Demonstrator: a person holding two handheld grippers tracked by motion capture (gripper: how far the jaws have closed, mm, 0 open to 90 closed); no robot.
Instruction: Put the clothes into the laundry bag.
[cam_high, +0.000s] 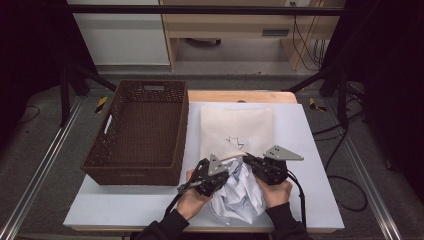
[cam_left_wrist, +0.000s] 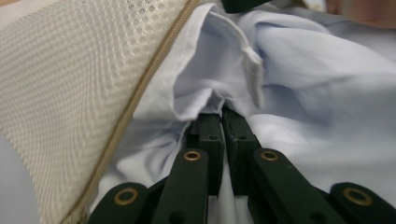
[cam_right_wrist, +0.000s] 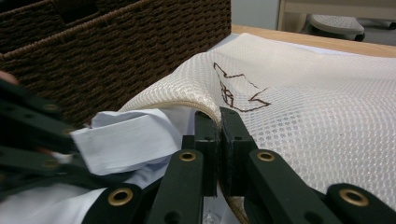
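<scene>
High view: one basket (cam_high: 135, 130); left gripper (cam_high: 227, 167) clamps one shirt (cam_high: 240, 195), right gripper (cam_high: 247, 159) one mesh bag (cam_high: 237, 125).

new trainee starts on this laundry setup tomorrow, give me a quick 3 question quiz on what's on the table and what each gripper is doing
1. True or false: the left gripper is shut on the pale blue shirt.
2. What does the right gripper hold? A) the wicker basket's handle B) the zippered edge of the mesh laundry bag C) nothing, its jaws are open
3. Fill in: the brown wicker basket sits to the ____ of the mesh laundry bag in the high view.

Key
1. True: its jaws pinch a fold of the shirt.
2. B: the jaws are closed on the bag's edge, lifting it over the shirt.
3. Left.
</scene>
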